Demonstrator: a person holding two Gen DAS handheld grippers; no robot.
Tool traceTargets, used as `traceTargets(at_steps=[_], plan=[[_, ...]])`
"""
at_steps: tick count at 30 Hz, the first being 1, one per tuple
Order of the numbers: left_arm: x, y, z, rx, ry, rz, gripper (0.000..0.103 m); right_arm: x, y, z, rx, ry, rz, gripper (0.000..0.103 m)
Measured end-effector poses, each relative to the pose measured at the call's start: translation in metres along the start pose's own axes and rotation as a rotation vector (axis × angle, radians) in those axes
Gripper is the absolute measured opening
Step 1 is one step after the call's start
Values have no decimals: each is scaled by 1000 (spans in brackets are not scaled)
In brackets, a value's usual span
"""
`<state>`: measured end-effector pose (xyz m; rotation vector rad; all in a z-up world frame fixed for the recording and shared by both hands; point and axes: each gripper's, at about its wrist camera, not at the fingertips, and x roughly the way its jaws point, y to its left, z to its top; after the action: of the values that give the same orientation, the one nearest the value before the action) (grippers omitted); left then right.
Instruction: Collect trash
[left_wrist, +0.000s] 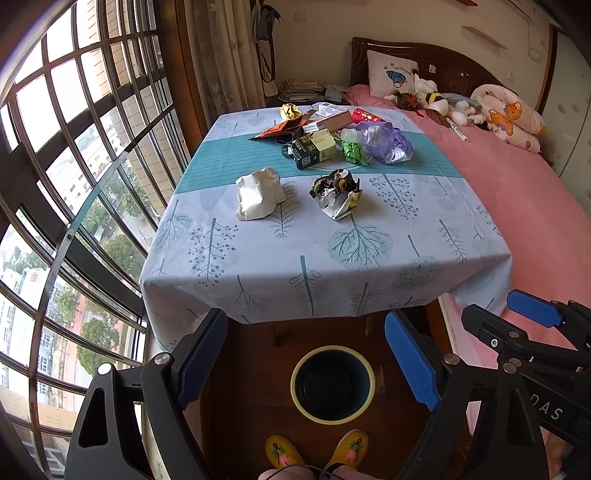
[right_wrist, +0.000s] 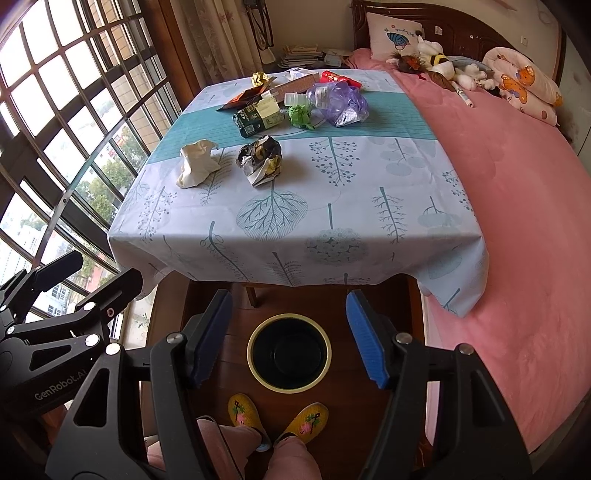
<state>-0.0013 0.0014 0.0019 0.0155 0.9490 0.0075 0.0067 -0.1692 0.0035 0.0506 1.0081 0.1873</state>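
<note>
Trash lies on the clothed table (left_wrist: 258, 258) (right_wrist: 369, 192): a crumpled white paper (left_wrist: 258, 194) (right_wrist: 195, 164), a crumpled black-and-gold wrapper (left_wrist: 336, 192) (right_wrist: 260, 158), and a far pile with a dark green box (left_wrist: 314, 149) (right_wrist: 258, 114), green paper (left_wrist: 352, 151) (right_wrist: 300, 115) and a purple plastic bag (left_wrist: 386, 142) (right_wrist: 341, 99). A round bin (left_wrist: 332, 384) (right_wrist: 289, 352) with a yellow rim stands on the floor before the table. My left gripper (left_wrist: 306, 363) and right gripper (right_wrist: 291, 336) are both open and empty, held above the bin, short of the table.
A bed with a pink cover (left_wrist: 535, 206) (right_wrist: 517, 184) adjoins the table on the right, with plush toys and pillows at its head. A barred window (left_wrist: 74, 166) runs along the left. The person's yellow slippers (right_wrist: 277, 417) stand by the bin.
</note>
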Motion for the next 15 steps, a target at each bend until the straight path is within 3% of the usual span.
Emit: traceTargets(at_steps=[15], plan=[[-1,4,-5,-6,8,1,89,1,1,0,-3,1,9,62]])
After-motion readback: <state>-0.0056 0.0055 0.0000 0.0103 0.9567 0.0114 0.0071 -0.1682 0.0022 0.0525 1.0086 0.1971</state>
